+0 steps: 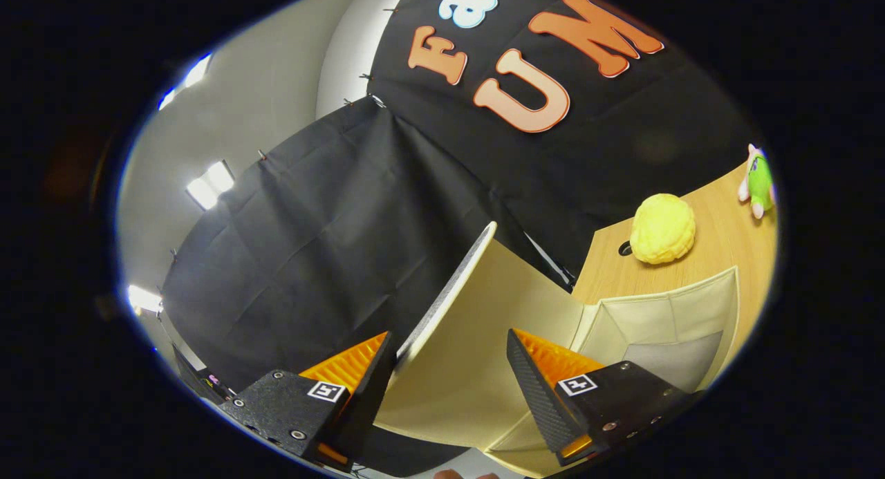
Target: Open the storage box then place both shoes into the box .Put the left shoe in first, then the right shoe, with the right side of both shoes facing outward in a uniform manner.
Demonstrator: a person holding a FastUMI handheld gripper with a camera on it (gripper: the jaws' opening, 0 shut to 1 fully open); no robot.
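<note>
The gripper (449,368) is standing wide open, gripping nothing, with the box (664,327) lid (463,306) rising between its fingers, edge-on and tilted upright. The open box is lying to the right, just beyond the right finger.
</note>
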